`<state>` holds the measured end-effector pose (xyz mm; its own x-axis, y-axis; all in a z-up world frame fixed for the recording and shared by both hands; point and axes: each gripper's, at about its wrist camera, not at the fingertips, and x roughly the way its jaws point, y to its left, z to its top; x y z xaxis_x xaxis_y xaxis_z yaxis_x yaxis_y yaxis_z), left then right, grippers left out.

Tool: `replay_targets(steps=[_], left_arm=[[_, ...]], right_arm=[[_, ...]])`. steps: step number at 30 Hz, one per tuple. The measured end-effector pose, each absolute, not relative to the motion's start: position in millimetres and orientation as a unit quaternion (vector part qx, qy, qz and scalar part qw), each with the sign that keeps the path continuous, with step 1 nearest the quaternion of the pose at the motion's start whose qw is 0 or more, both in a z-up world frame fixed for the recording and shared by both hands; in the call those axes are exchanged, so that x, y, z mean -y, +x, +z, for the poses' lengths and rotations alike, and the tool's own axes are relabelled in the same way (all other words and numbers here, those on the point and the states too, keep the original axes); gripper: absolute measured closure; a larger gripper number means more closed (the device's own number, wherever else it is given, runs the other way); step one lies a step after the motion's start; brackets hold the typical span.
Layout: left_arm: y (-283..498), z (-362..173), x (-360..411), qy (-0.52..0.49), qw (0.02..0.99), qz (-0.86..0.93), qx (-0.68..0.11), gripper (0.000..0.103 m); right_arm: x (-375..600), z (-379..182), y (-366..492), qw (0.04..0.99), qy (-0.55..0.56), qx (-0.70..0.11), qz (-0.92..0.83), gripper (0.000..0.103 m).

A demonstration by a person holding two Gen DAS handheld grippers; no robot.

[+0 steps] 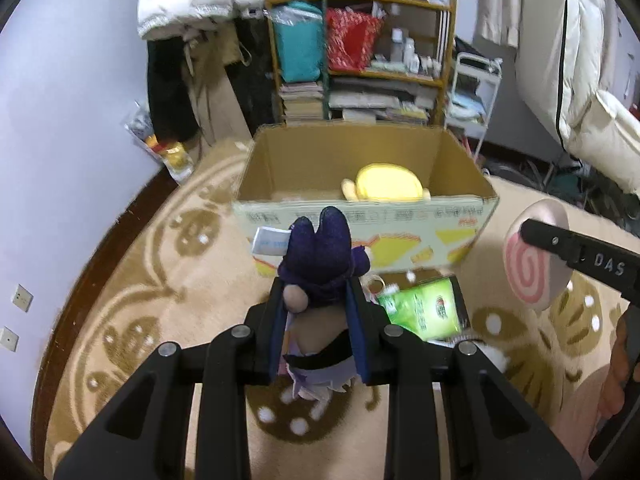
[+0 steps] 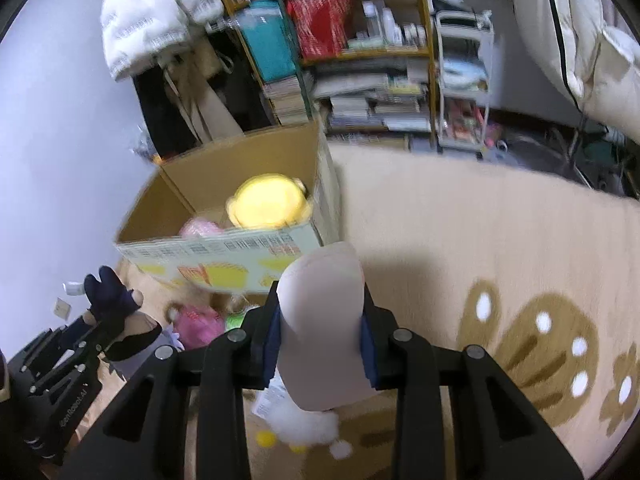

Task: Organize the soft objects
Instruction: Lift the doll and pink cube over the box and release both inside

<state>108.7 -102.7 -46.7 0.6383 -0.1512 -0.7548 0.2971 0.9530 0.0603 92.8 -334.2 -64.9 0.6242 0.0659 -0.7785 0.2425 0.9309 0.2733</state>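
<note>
My left gripper is shut on a purple-haired plush doll, held above the rug just in front of the open cardboard box. My right gripper is shut on a pink swirl plush cushion, also seen in the left wrist view, to the right of the box. A yellow plush lies inside the box, with a pink plush beside it. The doll and left gripper show at lower left in the right wrist view.
A green packet and a white fluffy plush lie on the patterned beige rug. A pink toy lies by the box. A crowded shelf, a white cart and hanging coats stand behind.
</note>
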Motion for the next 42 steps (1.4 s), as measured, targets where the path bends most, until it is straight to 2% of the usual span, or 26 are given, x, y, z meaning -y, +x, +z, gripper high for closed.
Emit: replay_targets(steps=[7, 17, 25, 42], left_arm=[[121.8, -17.8, 97.4, 0.104, 0.914, -0.119, -0.373, 0.076], [157.3, 10.3, 102.8, 0.115, 0.925, -0.120, -0.340, 0.076], [188.8, 11.9, 112.5, 0.135, 0.927, -0.110, -0.331, 0.075], [205.2, -8.2, 127.4, 0.134, 0.911, -0.129, -0.368, 0.070]], right_arm=[[321.5, -22.8, 105.1, 0.912, 0.162, -0.377, -0.028, 0.068], [310.7, -0.5, 145.8, 0.924, 0.140, -0.355, -0.007, 0.067], [306.8, -12.5, 172.3, 0.921, 0.133, -0.367, 0.004, 0.065], [314.4, -29.4, 185.2, 0.907, 0.132, -0.399, 0.006, 0.051]])
